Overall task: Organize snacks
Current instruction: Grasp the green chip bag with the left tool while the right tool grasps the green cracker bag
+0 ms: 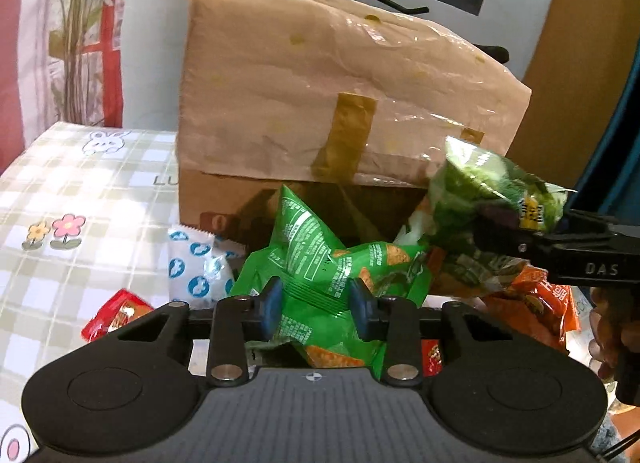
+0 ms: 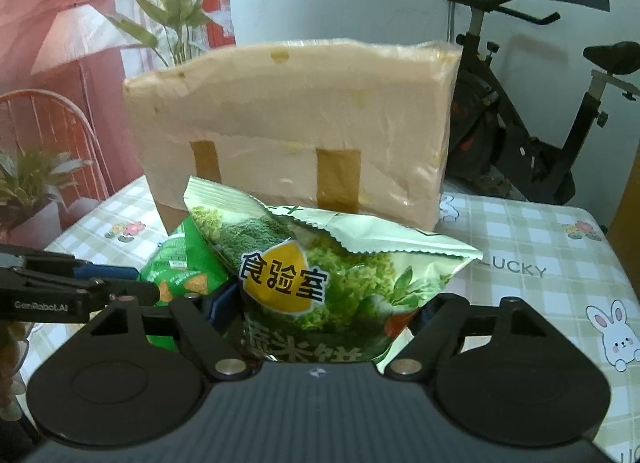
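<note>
My left gripper [image 1: 316,309] is shut on a bright green snack bag [image 1: 320,255], its blue pads [image 1: 267,311] pinching the bag's crimped middle low over the snack pile. My right gripper [image 2: 320,311] is shut on a pale green vegetable-print bag [image 2: 320,279] with a yellow label, held up in the air. The left wrist view shows that bag [image 1: 492,187] at the right, in the right gripper [image 1: 504,231]. Behind both stands a cardboard box [image 1: 348,83] with a paper-covered, taped flap raised. In the right wrist view the left gripper [image 2: 132,281] and its green bag [image 2: 180,259] sit at the left.
On the checked tablecloth [image 1: 80,191] lie a white-and-blue packet [image 1: 196,263], a red packet [image 1: 116,313] and an orange bag [image 1: 536,303]. A person's hand [image 1: 612,335] is at the right edge. An exercise bike [image 2: 520,135], a plant [image 2: 172,3] and a red chair [image 2: 52,123] stand beyond the table.
</note>
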